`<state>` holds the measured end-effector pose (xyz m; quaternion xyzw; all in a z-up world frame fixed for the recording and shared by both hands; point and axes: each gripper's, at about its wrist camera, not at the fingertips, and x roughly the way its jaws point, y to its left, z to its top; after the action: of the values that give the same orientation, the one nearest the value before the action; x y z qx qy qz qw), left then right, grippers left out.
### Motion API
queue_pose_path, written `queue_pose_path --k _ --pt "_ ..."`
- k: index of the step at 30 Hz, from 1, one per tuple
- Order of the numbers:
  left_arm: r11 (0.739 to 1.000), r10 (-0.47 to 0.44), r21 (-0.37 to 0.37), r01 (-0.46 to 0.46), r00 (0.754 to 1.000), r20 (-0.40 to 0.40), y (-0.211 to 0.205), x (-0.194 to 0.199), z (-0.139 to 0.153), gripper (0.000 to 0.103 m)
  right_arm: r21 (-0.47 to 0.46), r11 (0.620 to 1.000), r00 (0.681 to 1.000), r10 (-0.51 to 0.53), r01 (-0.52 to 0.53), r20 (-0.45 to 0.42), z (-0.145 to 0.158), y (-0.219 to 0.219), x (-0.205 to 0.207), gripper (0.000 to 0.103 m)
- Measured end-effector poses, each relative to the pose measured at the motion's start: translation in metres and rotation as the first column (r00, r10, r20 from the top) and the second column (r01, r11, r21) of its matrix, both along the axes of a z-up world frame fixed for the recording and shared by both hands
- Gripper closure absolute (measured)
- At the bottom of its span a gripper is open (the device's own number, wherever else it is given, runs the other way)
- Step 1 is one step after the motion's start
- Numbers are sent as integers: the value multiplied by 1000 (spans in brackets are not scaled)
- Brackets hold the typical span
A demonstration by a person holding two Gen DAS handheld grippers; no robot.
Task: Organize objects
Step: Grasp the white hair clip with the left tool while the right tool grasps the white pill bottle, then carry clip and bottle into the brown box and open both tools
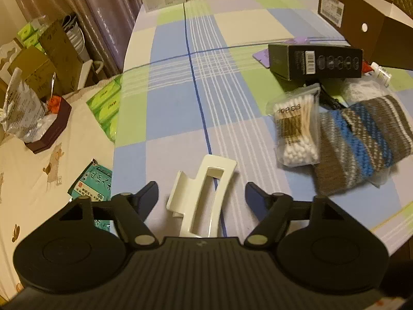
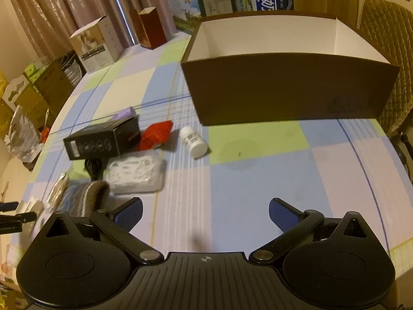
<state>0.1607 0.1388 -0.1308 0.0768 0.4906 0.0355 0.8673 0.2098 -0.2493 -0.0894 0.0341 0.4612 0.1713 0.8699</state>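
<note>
Hair clip (image 1: 204,196), cream, lies between the wide-spread left gripper (image 1: 201,193); squeezing looks next, the right gripper (image 2: 205,213) also wide, empty.

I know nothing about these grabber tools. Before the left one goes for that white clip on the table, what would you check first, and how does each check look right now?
1. Left gripper open: ok, its fingers stand wide apart.
2. White clip lined up: ok, it lies between the fingers on the tablecloth.
3. Clip free of clutter: ok, the cotton swabs and knitted sock lie apart to its right.
4. Right gripper free: ok, open and holding nothing.
5. Brown box ready: ok, open top, white inside looks empty.
6. Firm hold on the clip: cannot tell, nothing is gripped yet.
</note>
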Motion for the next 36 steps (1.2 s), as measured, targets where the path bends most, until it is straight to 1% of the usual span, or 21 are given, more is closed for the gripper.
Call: queue_pose_path --k 1,2,5,9,11,13,14,16,18,21,25,27,30,34,35,36 --pt "1000 2 0 -2 1000 -6 1 1 -2 42 -1 1000 1000 1 -1 0 -1 0 3 2" --pt "1000 4 -1 -4 1000 -11 2 3 -4 51 2 1000 1000 5 -5 3 -2 -1 7 2" --pt "1000 12 -10 -13 1000 -19 3 6 -7 66 -1 1000 1000 26 -26 12 -4 1 14 2" --pt "999 43 -14 -43 999 -9 2 7 -6 67 -8 998 997 67 -66 33 -8 6 24 2" --pt "997 70 -30 -70 998 1 1 7 -2 67 -13 996 995 87 -87 44 -9 9 29 2" --pt "995 92 -40 -91 996 10 -1 7 4 67 -12 994 992 112 -111 56 -10 12 35 8" --pt "994 101 -42 -100 995 15 -2 7 7 67 -13 992 990 127 -126 59 -11 14 39 16" --pt "992 121 -50 -120 992 26 -5 8 13 67 -18 989 987 146 -145 62 -13 18 47 23" --pt "988 145 -63 -143 989 32 -7 10 19 67 -15 985 983 171 -170 69 -16 23 56 36" --pt "982 178 -74 -174 983 40 -10 13 27 67 -11 979 976 205 -204 69 -21 28 69 45" --pt "972 221 -90 -216 974 42 -12 18 33 67 -18 969 967 246 -245 67 -30 36 86 53" --pt "969 236 -91 -231 971 42 -15 21 36 67 -27 964 962 264 -263 63 -36 40 94 60" --pt "965 252 -86 -248 967 37 -21 27 38 67 -43 957 956 289 -287 51 -45 45 105 65" --pt "964 258 -84 -254 965 42 -29 33 42 67 -65 944 945 325 -323 35 -58 50 115 67" --pt "963 260 -85 -255 965 43 -32 35 44 67 -70 941 942 335 -332 31 -60 51 117 70" --pt "963 260 -85 -256 965 44 -34 37 44 67 -75 937 938 345 -342 27 -62 52 118 77"
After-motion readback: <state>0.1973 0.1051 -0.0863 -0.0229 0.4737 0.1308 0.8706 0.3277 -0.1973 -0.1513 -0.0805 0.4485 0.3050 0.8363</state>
